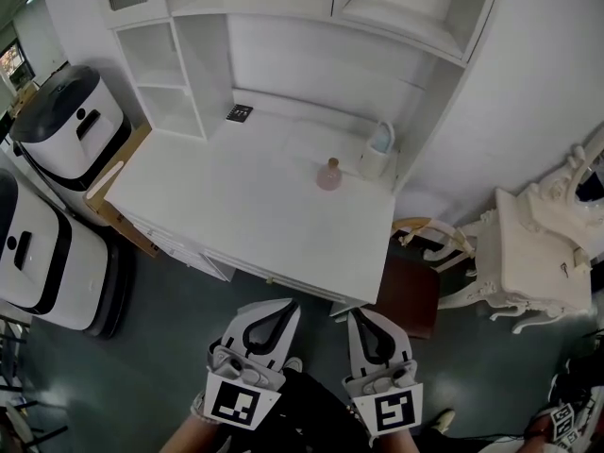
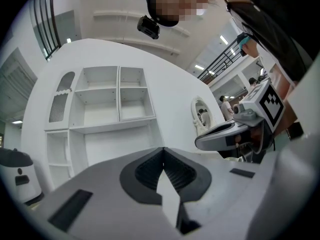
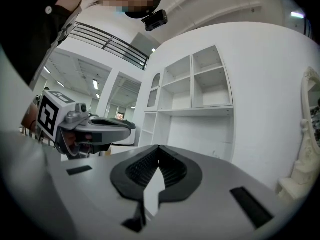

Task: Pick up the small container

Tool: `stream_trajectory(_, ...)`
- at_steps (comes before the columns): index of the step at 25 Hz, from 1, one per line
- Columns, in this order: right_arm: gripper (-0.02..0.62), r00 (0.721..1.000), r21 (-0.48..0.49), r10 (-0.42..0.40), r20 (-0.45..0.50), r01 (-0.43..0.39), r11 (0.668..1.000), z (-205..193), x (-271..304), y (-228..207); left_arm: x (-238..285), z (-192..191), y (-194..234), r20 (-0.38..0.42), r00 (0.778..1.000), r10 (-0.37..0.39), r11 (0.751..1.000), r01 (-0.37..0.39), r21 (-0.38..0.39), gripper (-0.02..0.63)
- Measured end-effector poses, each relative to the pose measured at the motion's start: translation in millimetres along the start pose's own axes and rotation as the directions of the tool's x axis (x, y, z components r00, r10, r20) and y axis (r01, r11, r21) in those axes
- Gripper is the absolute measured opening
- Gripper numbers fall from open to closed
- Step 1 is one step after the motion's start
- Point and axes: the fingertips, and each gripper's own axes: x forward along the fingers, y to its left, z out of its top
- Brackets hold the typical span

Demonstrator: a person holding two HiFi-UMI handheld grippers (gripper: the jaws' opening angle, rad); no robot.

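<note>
A small pink container stands on the white desk, toward its back right. Close to it on the right is a white mug-like holder with something blue inside. Both grippers hang low in the head view, short of the desk's front edge and well away from the container. My left gripper is shut and holds nothing; my right gripper is shut and holds nothing too. In the left gripper view the jaws meet tip to tip, as they do in the right gripper view. Neither gripper view shows the container.
A white shelf unit rises behind the desk. A small dark pad lies at the desk's back. Two white and black appliances stand at the left. At the right are an ornate white piece of furniture and a brown stool.
</note>
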Motion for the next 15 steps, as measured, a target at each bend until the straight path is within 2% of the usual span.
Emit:
stream_trajectory(7, 0.002, 1.000, 0.015, -0.004, -0.019, 0.004, 1.000, -10, 9, -10, 18, -7, 4, -0.009, 1.000, -0.010, 1.000, 0.010, 0.000, 0.002)
stream_trajectory(15, 0.002, 0.999, -0.001, -0.041, -0.030, 0.041, 0.999, -13, 34, -32, 51, -14, 25, 0.018, 0.999, -0.039, 0.999, 0.039, 0.008, 0.002)
